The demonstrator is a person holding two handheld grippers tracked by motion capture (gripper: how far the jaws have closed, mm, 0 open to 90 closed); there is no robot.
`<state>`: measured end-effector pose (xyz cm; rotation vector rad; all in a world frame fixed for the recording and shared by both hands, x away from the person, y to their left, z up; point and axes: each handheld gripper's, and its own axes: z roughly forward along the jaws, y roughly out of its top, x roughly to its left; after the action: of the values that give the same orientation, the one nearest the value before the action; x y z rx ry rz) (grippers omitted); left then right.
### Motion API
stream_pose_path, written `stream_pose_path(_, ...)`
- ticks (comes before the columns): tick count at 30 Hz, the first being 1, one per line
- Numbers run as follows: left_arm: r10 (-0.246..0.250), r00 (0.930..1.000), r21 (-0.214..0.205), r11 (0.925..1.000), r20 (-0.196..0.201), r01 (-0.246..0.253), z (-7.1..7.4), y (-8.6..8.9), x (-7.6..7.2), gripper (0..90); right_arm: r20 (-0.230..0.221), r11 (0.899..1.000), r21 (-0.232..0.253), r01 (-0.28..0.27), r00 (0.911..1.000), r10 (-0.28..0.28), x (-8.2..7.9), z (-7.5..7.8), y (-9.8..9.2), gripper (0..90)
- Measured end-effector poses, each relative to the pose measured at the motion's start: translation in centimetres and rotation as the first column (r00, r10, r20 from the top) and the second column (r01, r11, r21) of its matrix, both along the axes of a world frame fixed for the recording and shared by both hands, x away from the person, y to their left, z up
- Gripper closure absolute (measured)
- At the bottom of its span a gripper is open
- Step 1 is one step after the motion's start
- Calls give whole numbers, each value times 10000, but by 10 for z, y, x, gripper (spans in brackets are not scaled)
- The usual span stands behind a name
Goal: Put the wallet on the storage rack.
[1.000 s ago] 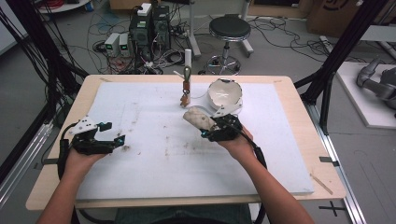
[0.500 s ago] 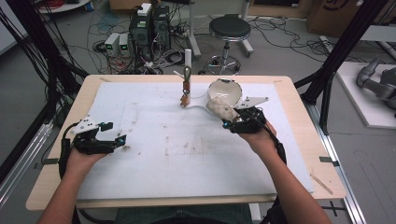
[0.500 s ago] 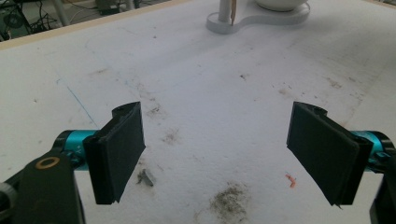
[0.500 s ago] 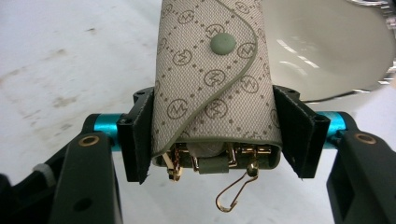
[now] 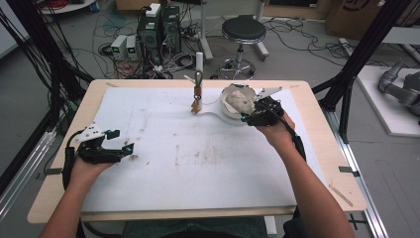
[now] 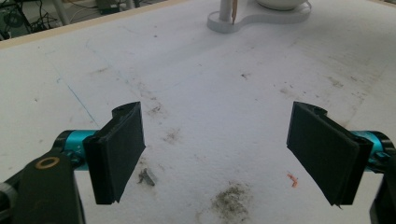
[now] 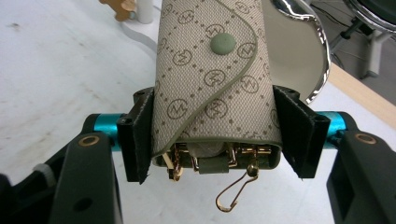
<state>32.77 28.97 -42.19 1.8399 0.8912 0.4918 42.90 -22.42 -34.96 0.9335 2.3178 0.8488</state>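
Your right tongs (image 7: 215, 135) are clamped on both sides of a beige patterned key pouch (image 7: 215, 74), its gold clips hanging out at the near end, and you hold it over the white bowl (image 5: 229, 106) at the far side of the counter (image 5: 198, 163); whether the pouch touches the bowl is hard to tell from above. Your left tongs (image 6: 217, 154) stand wide apart with nothing between them, low over the stained white sheet near the counter's left edge.

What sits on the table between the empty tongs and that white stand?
High view: between the left tongs and white stand, just bare white mat with dirty smudges.
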Motion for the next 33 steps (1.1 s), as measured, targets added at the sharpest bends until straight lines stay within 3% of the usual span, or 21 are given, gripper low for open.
stream_pose_path(7,-9,10000,-4,10000,18,9,0,0,0,190,-88,9971,-743,130,9999,-137,19,2,11,366)
stream_pose_path(24,-13,10000,46,10000,-13,13,0,0,0,190,-554,9825,-1777,550,9963,-658,51,-14,26,363)
stream_pose_path(26,-15,10000,55,10000,-17,16,0,0,0,190,-364,9819,-1767,678,9965,-753,55,-14,27,362)
stream_pose_path(28,-12,10000,64,10000,-13,12,0,0,0,190,-573,9819,-1740,751,9946,-863,59,-16,28,360)
stream_pose_path(33,21,10000,25,10000,-13,-21,-1,1,0,190,-572,9822,-1664,869,9936,-976,65,-21,30,341)
